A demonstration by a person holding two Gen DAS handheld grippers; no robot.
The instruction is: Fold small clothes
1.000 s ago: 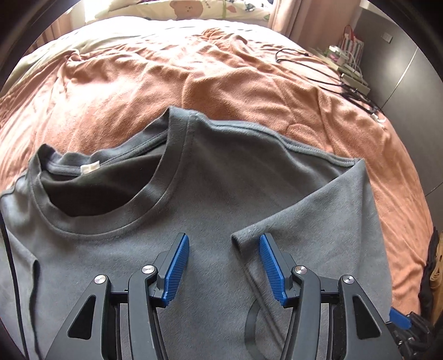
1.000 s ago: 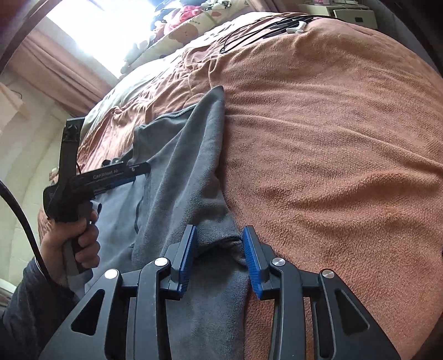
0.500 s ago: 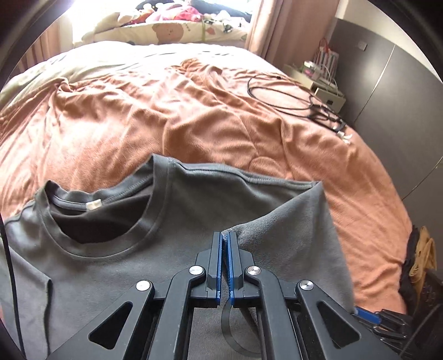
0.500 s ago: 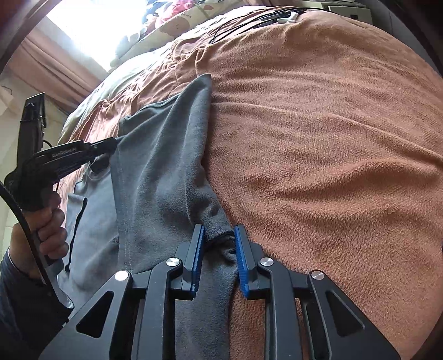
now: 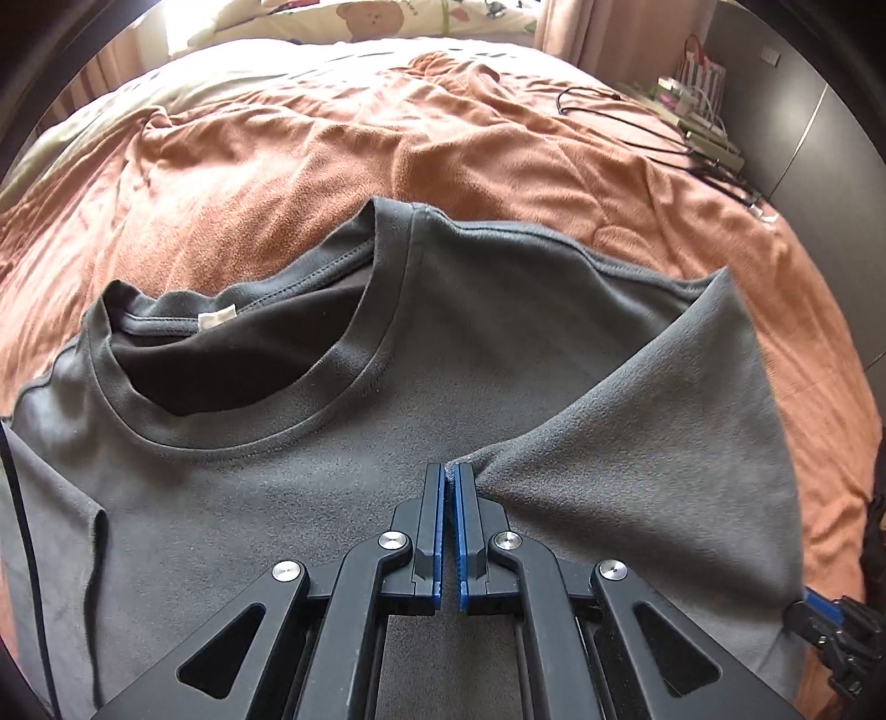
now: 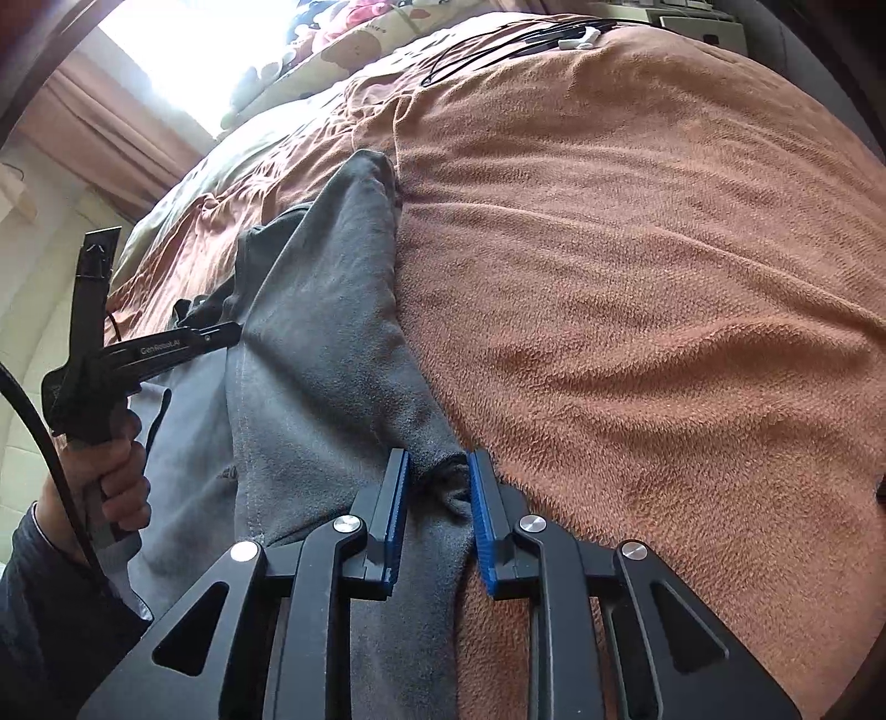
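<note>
A grey T-shirt [image 5: 332, 471] lies front up on the bed, its collar [image 5: 249, 354] towards the far left with a white label [image 5: 216, 318] inside. The right sleeve [image 5: 664, 443] is folded in over the chest. My left gripper [image 5: 449, 471] is shut on that sleeve's tip, which peeks out between the blue pads. In the right wrist view my right gripper [image 6: 438, 459] holds a bunched fold of the T-shirt [image 6: 321, 332] side edge lower down, its pads pressing on the cloth. The left gripper [image 6: 235, 332] shows there too, pinching the fabric.
An orange fleece blanket [image 5: 387, 138] covers the bed, rumpled at the far end. Black cables [image 5: 637, 127] trail on its far right beside a cluttered bedside shelf [image 5: 709, 133]. Bear-print pillows [image 5: 376, 16] lie at the head. A person's hand [image 6: 111, 471] holds the left tool.
My left jaws went from wide apart to shut on the sleeve tip, and the sleeve now pulls taut towards them. My right jaws narrowed onto the bunched fold.
</note>
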